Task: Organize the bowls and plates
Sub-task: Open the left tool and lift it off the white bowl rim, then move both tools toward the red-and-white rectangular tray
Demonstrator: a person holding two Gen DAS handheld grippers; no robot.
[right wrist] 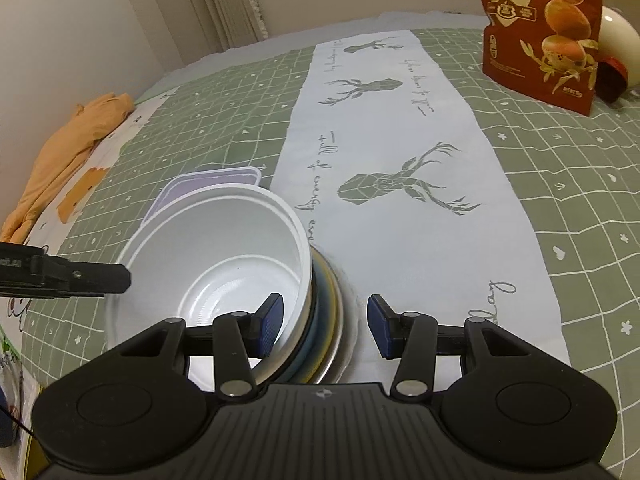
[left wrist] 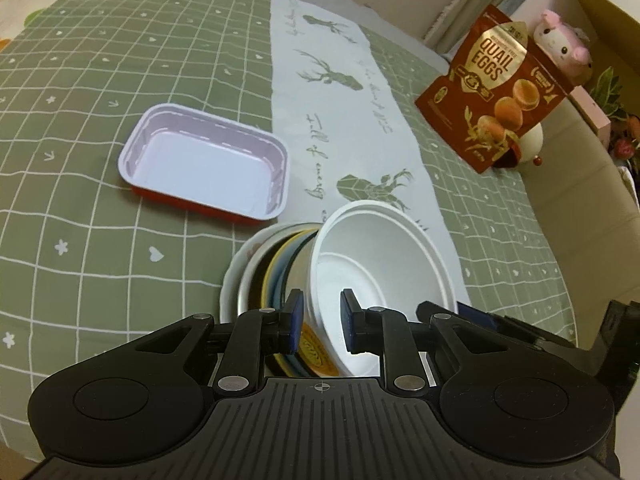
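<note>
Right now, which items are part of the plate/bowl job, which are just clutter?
Job: white bowl; stack of plates under it; rectangular tray.

Clutter: quail eggs bag; pink plush toy; orange cloth; deer-print runner.

White bowl smooth plastic; tablecloth matt cloth; snack pouch glossy.

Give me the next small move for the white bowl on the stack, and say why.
Probably lift the white bowl slightly, both hand-held grippers together. The left hand-held gripper straddles one side of its rim, the right hand-held gripper straddles the opposite rim plus the plate stack's edge. The bowl sits tilted on the stack.
</note>
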